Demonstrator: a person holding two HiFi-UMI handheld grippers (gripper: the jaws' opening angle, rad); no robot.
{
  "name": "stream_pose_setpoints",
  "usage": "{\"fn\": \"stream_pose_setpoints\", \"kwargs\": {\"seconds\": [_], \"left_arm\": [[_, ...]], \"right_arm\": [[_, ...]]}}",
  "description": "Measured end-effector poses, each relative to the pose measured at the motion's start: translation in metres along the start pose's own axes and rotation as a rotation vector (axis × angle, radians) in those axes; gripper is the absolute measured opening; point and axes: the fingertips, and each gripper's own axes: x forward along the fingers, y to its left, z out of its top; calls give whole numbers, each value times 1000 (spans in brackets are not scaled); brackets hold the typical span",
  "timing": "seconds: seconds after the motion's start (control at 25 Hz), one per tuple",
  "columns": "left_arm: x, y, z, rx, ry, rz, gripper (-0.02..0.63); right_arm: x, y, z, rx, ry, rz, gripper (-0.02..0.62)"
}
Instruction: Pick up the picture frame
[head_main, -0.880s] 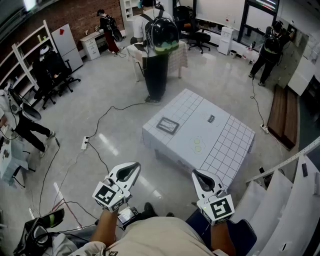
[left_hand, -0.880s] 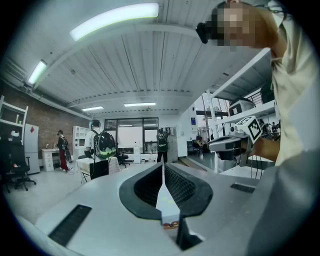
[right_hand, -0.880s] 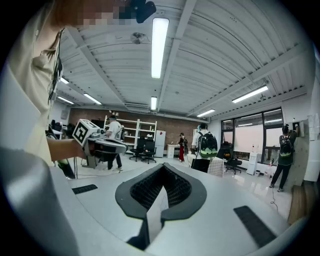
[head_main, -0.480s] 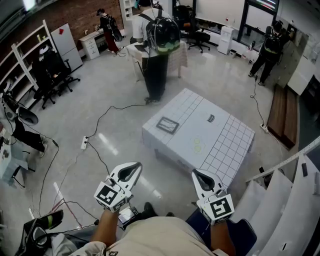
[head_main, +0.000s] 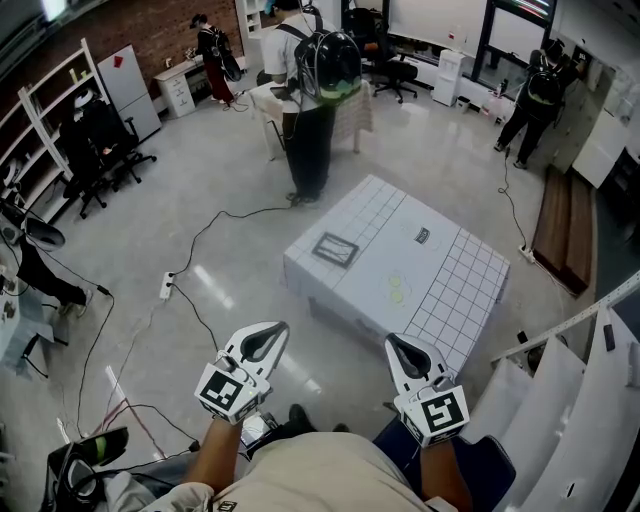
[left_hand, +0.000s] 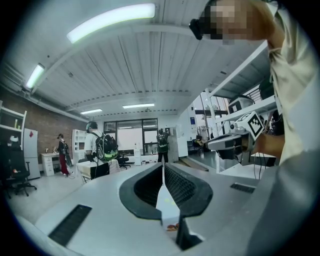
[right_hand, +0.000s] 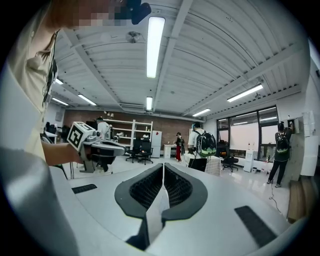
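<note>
A dark picture frame (head_main: 335, 250) lies flat near the left corner of a low white table (head_main: 455, 290) with grid lines, in the head view. My left gripper (head_main: 265, 338) and right gripper (head_main: 399, 349) hang near my body, well short of the table, both shut with nothing between their jaws. The left gripper view shows its jaws (left_hand: 162, 172) pressed together and pointing level across the room. In the right gripper view the jaws (right_hand: 163, 172) meet the same way. The frame shows in neither gripper view.
A small dark object (head_main: 422, 237) and two pale green discs (head_main: 396, 290) lie on the table. A person with a backpack (head_main: 318, 95) stands beyond it. Cables (head_main: 205, 240) run over the grey floor. White shelving (head_main: 590, 400) stands at my right.
Both grippers stay shut. The left gripper has drifted slightly right and forward; the view has shifted a little.
</note>
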Motion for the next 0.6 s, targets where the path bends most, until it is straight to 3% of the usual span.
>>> {"fn": "stream_pose_setpoints", "kwargs": {"seconds": [0.6], "left_arm": [[-3,58,1,9,-25,-46,24]], "right_arm": [[60,20,14,6,8,-32,28]]}}
